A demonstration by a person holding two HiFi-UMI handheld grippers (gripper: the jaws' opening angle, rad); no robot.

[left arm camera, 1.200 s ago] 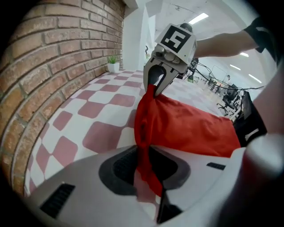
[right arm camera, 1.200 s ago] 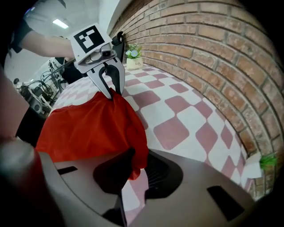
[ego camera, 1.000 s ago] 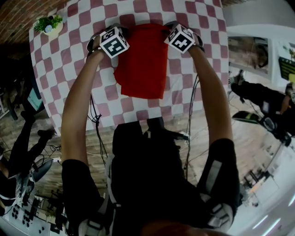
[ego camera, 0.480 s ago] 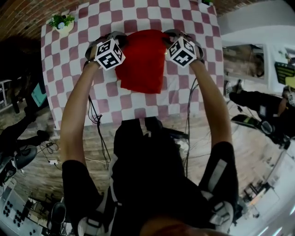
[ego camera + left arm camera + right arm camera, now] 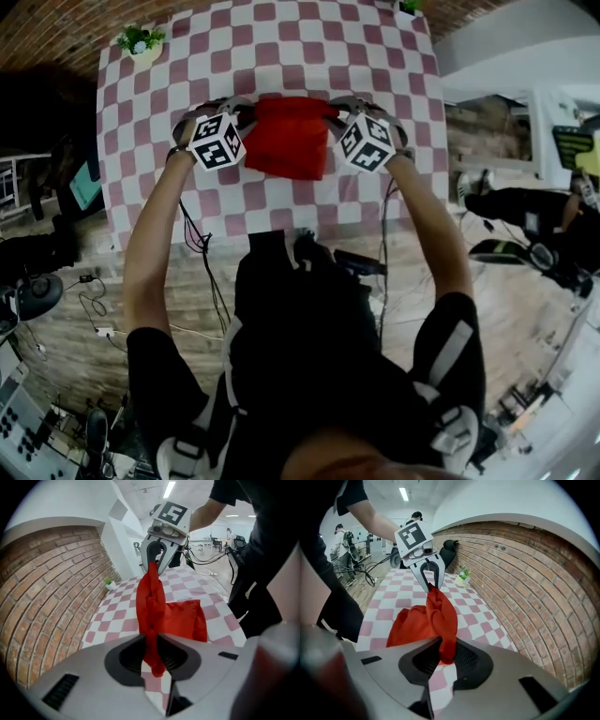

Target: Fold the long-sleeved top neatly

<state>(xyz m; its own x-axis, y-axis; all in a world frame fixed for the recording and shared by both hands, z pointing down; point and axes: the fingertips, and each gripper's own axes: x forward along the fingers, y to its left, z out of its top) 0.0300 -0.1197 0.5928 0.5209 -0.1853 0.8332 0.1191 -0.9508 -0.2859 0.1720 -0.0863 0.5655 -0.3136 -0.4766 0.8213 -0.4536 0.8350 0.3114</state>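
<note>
Red top [image 5: 289, 141] stretches between left claw [image 5: 151, 651] and right claw [image 5: 443, 649], both pinching it.

Brick wall [image 5: 525, 573] is running behind the checked-cloth table [image 5: 281, 37]; potted plant [image 5: 141, 42] is sitting at its corner; strip light [image 5: 169, 488] is glowing overhead.

Table [image 5: 141, 169] far edge cut off by frame in head view. Corner plant [image 5: 141, 41] too tiny for detail. Top [image 5: 291, 141] sleeves buried in folds, can't see 'em.
</note>
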